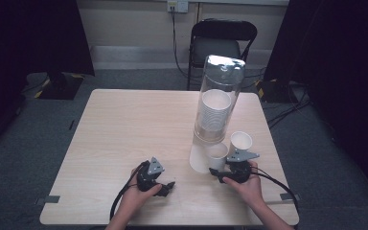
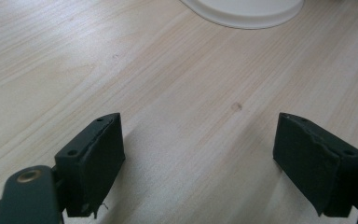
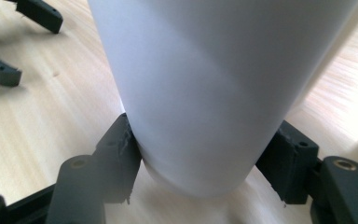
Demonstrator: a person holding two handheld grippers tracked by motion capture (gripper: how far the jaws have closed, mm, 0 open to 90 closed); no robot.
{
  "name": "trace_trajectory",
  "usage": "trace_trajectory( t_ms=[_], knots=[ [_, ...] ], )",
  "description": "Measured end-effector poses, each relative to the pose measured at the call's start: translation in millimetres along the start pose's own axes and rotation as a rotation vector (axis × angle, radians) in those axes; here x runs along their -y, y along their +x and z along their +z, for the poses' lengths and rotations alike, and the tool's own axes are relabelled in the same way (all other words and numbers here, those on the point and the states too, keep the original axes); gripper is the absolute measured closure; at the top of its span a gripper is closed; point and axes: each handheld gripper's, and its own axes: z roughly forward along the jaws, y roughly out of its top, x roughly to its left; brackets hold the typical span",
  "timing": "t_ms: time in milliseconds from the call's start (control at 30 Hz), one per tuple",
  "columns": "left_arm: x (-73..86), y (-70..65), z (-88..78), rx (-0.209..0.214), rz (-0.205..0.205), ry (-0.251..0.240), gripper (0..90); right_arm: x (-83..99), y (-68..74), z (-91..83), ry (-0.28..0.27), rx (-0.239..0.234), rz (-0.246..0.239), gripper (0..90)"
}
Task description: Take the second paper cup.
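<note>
A tall clear tube (image 1: 219, 98) stands on a white round base (image 1: 197, 160) and holds a stack of white paper cups (image 1: 215, 112). My right gripper (image 1: 216, 171) (image 3: 200, 154) is shut on a white paper cup (image 1: 217, 154) (image 3: 214, 84) near its bottom, right beside the base. Both jaws press the cup's sides. A second white cup (image 1: 241, 142) stands upright just to its right. My left gripper (image 1: 169, 185) (image 2: 200, 158) rests low over the table near the front, open, with nothing between its fingers. The base's rim (image 2: 247, 11) lies ahead of it.
The light wooden table (image 1: 134, 124) has bare room across its left and far parts. A black folding chair (image 1: 223, 43) stands behind the far edge. Dark curtains hang at both sides. The left gripper's jaws show at the upper left of the right gripper view.
</note>
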Motion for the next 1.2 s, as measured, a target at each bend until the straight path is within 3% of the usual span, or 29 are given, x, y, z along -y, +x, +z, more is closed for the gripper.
trace_trajectory(
  t_ms=[233,467,733,933,1200],
  knots=[
    [0.1,-0.3,0.2,0.003,-0.006,-0.001,15.8,21.1,-13.4,-19.3,0.024,0.031,-0.005,34.8],
    [0.2,-0.3,0.2,0.003,-0.006,0.000,15.7,29.5,-18.7,-20.3,0.048,0.057,-0.015,34.0],
    [0.1,-0.3,0.2,0.003,-0.006,-0.001,15.7,31.6,-21.8,-19.5,0.080,0.059,-0.028,32.5],
    [0.1,-0.3,0.2,0.004,-0.006,-0.001,15.7,33.4,-23.9,-21.4,0.089,0.055,-0.014,22.7],
    [0.1,-0.3,0.2,0.003,-0.006,0.000,15.7,34.1,-22.9,-25.8,0.096,0.042,-0.016,19.1]
  ],
)
